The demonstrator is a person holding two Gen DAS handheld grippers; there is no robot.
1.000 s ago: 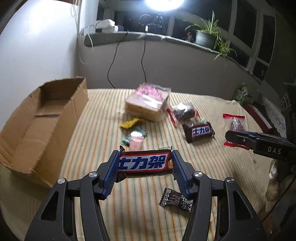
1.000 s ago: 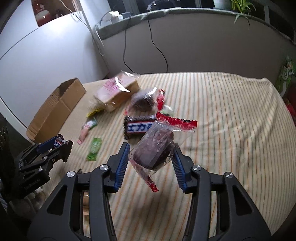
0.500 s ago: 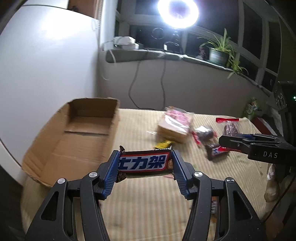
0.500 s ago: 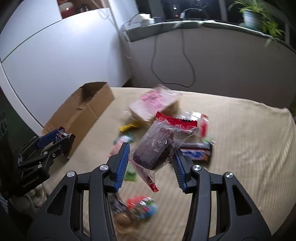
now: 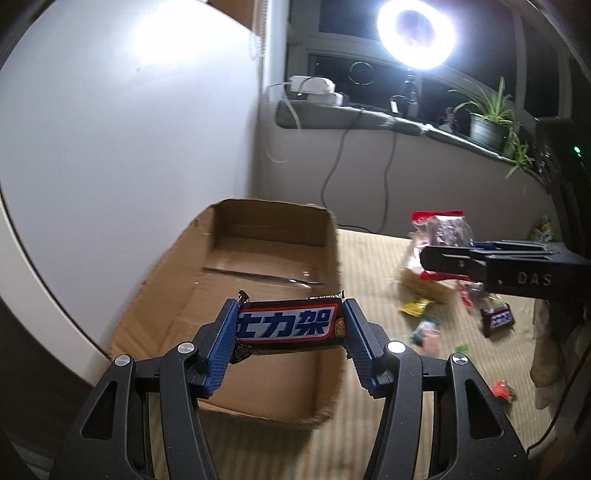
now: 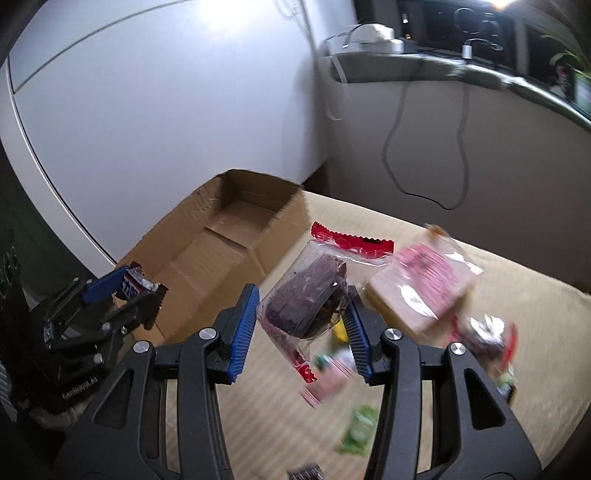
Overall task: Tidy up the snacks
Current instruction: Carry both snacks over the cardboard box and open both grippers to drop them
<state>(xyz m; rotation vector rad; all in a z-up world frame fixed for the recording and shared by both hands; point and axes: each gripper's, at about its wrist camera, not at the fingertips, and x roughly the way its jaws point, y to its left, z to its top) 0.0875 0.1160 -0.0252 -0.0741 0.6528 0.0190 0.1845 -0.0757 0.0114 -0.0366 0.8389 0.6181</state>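
My left gripper [image 5: 290, 328] is shut on a brown chocolate bar [image 5: 288, 324] with a blue and white label, held crosswise above the near end of an open cardboard box [image 5: 258, 221]. My right gripper [image 6: 302, 314] is shut on a clear bag with a red top strip holding a dark cake [image 6: 306, 295]. It hangs over the striped table to the right of the cardboard box [image 6: 221, 236]. The right wrist view shows the left gripper [image 6: 125, 291] with the bar at the box's near left. The left wrist view has the right gripper [image 5: 436, 258] at right, beside the box.
Loose snacks lie on the striped tablecloth [image 6: 517, 295]: a wrapped sandwich cake [image 6: 424, 291], another chocolate bar [image 5: 496, 319], a yellow candy [image 5: 415, 306] and green packets [image 6: 358, 428]. A white wall stands behind the box. A ring light [image 5: 415, 33] and potted plant [image 5: 487, 122] sit at the window ledge.
Both grippers have swung left toward the cardboard box with their snacks still gripped. The box now fills the middle of the left wrist view, and the snack pile has slid to the right.
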